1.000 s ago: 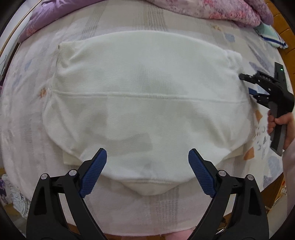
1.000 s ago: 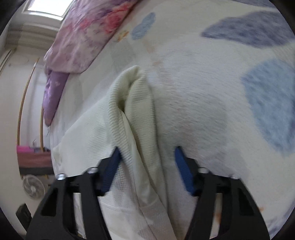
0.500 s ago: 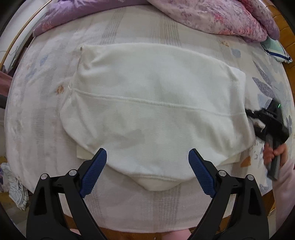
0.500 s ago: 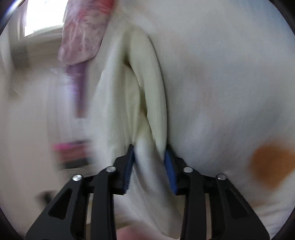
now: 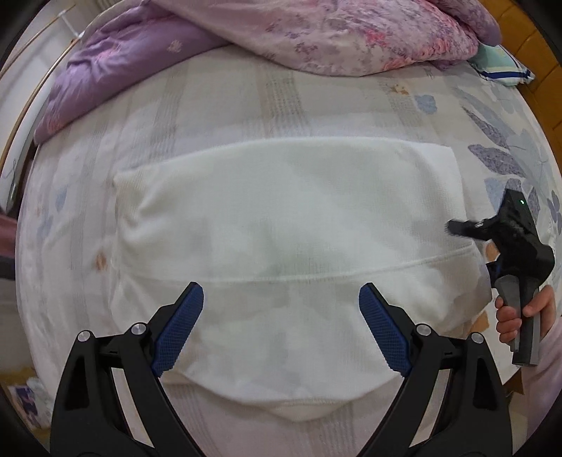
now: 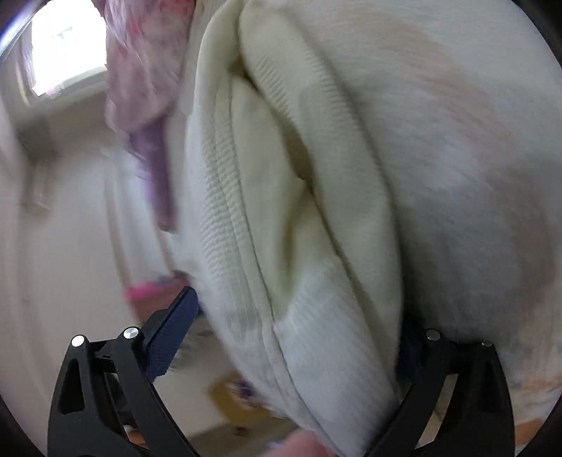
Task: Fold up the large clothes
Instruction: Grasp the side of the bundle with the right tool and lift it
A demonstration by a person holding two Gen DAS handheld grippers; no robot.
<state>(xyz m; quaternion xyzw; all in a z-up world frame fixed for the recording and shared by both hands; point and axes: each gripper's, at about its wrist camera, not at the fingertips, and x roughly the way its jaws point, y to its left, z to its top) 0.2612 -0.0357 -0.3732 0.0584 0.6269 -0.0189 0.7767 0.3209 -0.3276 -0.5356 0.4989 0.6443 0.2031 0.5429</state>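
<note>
A white knit garment (image 5: 281,218) lies folded into a wide rectangle on the bed, with a seam running across it. My left gripper (image 5: 281,330) hovers open above its near half, nothing between the fingers. My right gripper (image 5: 472,248), held by a hand (image 5: 520,313), sits at the garment's right edge. In the right wrist view its jaws are opening wide around the layered cloth edge (image 6: 316,246). The left pad (image 6: 172,334) stands clear of the fabric. The right pad is mostly hidden behind the cloth.
The bed sheet (image 5: 210,116) is pale with blue leaf prints. A pink and purple floral quilt (image 5: 333,31) is bunched along the far side. A small pillow (image 5: 502,65) lies at the far right corner. The near bed edge runs below the garment.
The right gripper, pinched on the garment's right edge half a second ago, now stands spread wide. The left gripper has pulled back and up, so the garment looks smaller.
</note>
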